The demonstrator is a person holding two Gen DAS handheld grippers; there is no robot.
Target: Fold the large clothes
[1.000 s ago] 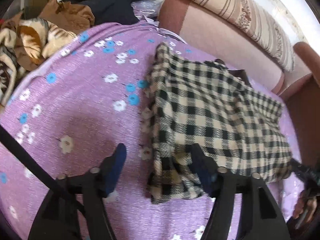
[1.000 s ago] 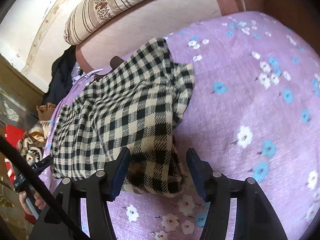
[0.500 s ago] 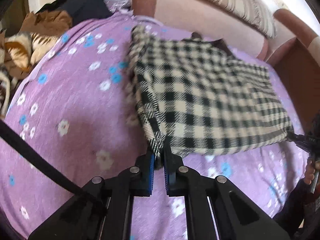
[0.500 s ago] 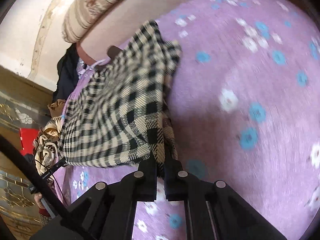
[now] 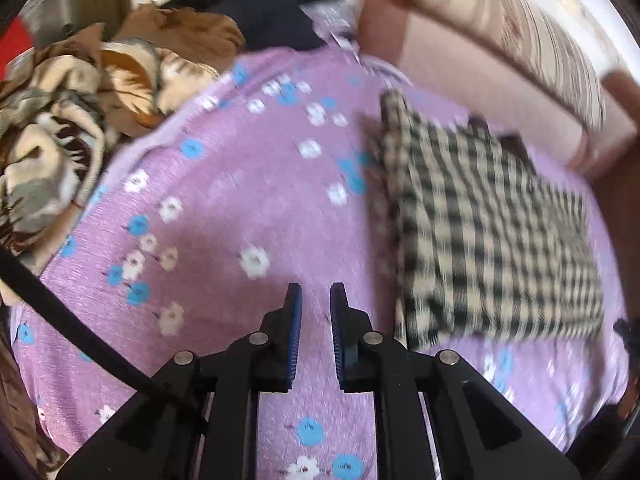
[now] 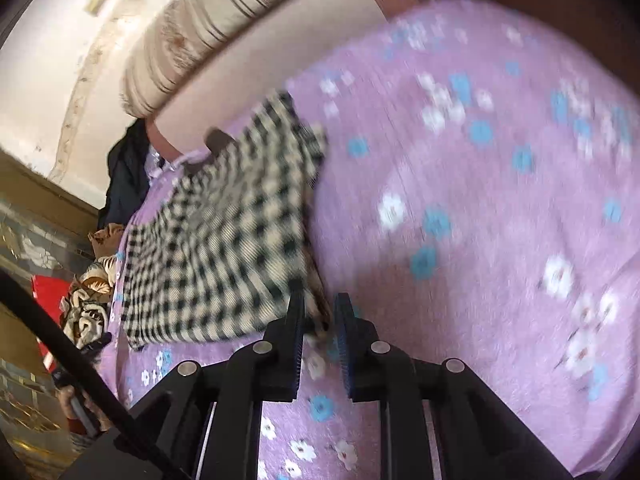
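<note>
Two claws slightly parted, empty: left claw (image 5: 316, 308), right claw (image 6: 319, 314). Soft, light checked cloth (image 5: 492, 232) (floppy); best pinched at corners.

Black-and-cream checked garment (image 5: 492, 232), purple floral bedspread (image 5: 248, 200)

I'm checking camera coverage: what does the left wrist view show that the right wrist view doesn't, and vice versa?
Only the left view shows the left hand-held gripper, slightly open over bare purple sheet beside the checked garment, holding nothing.

Only the right view shows the right hand-held gripper, slightly open at the garment's near corner, plus a gold-patterned wall.

Both show the folded garment, sheet, striped bolster and the clothes pile.
</note>
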